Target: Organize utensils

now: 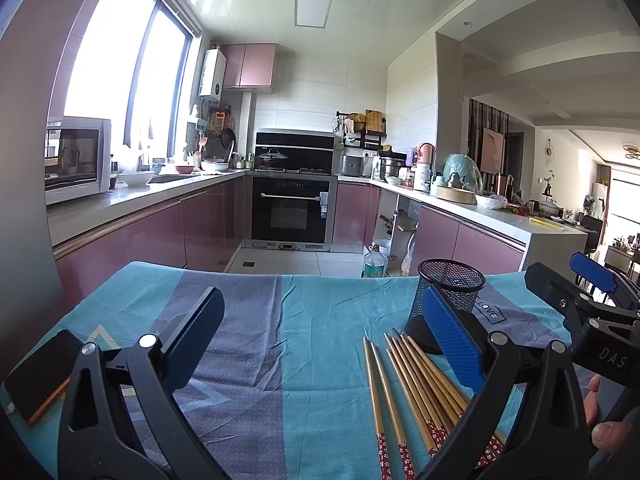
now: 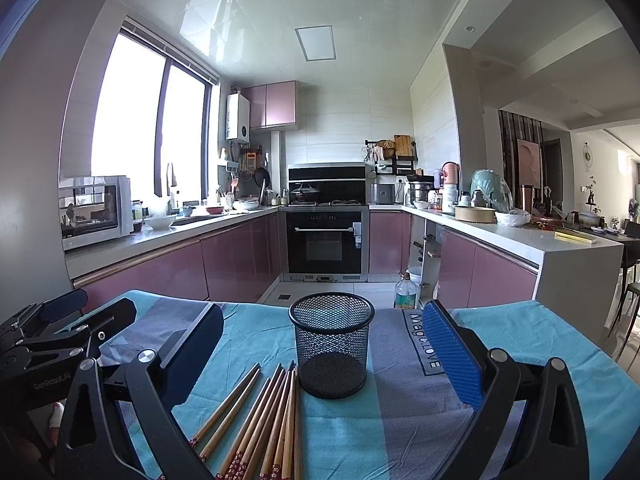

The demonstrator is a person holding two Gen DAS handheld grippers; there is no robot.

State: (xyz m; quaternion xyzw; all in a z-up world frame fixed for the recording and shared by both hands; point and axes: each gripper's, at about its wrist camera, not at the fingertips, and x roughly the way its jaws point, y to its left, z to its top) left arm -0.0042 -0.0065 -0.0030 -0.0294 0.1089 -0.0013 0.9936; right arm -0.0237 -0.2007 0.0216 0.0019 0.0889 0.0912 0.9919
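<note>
Several wooden chopsticks (image 1: 416, 392) with red patterned ends lie side by side on the blue cloth-covered table (image 1: 312, 320). A black mesh cup (image 1: 448, 300) stands upright and empty just beyond them. In the right wrist view the chopsticks (image 2: 260, 416) lie in front of the mesh cup (image 2: 331, 344). My left gripper (image 1: 320, 340) is open and empty, above the cloth left of the chopsticks. My right gripper (image 2: 324, 356) is open and empty, with the cup between its fingers' line of sight. The right gripper also shows at the right edge of the left wrist view (image 1: 588, 300).
A phone (image 1: 40, 376) lies on the cloth at the left. Beyond the table's far edge is a kitchen with pink cabinets, an oven (image 2: 326, 240), a microwave (image 1: 76, 158) and a plastic bottle (image 2: 405, 292) on the floor. The cloth (image 2: 520, 340) extends right of the cup.
</note>
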